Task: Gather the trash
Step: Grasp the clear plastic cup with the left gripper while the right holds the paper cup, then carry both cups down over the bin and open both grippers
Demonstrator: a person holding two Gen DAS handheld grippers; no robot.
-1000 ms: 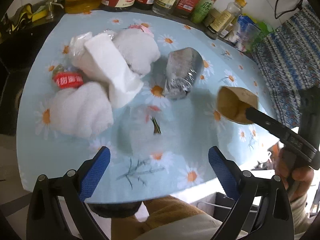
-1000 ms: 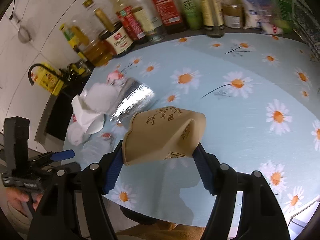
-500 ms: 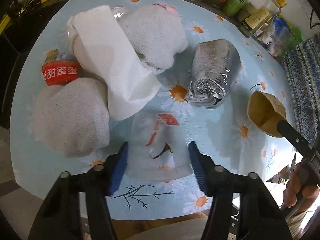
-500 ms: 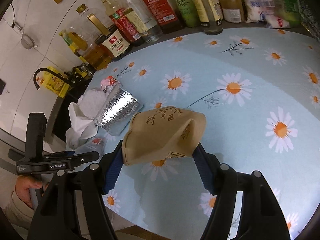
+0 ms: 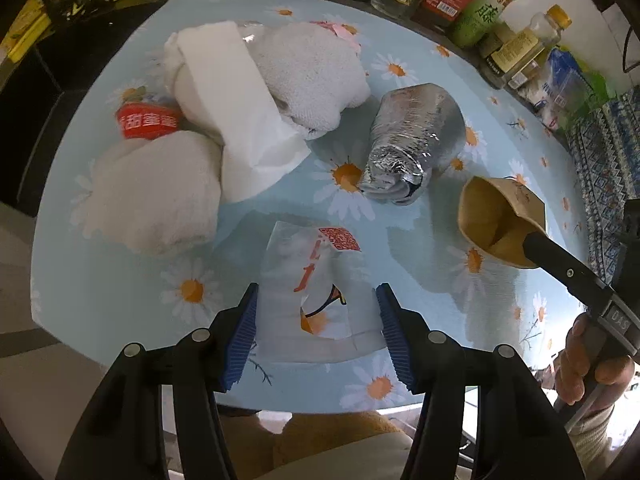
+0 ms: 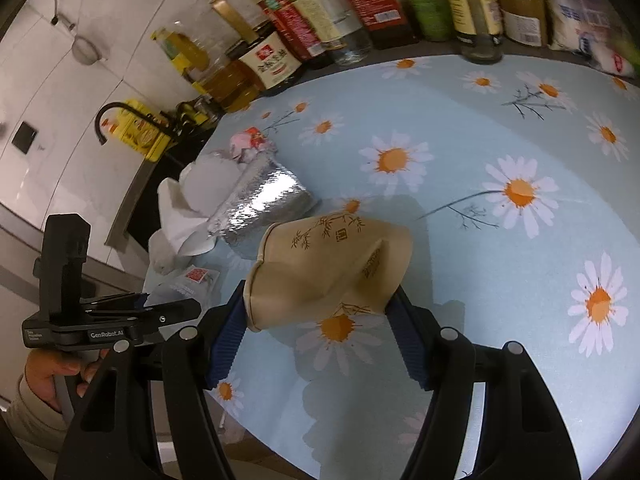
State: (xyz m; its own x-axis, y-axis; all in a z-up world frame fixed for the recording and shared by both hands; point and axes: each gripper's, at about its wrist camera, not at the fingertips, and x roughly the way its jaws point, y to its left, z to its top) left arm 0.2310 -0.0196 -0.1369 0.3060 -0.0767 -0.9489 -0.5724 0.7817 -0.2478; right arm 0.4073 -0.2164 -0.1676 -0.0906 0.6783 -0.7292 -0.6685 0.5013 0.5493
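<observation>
While a clear plastic wrapper (image 5: 316,292) with red print lies flat on the daisy-patterned tablecloth (image 5: 420,272), the left gripper (image 5: 316,336) has its blue pads against both of its edges, clamped on it. Beside it, the right gripper (image 6: 316,332) squeezes a crushed tan paper cup (image 6: 328,268) just above the cloth. Farther back sit a crumpled foil wrapper (image 5: 412,144), white paper towels (image 5: 236,120) and a row of condiment bottles (image 6: 304,28).
</observation>
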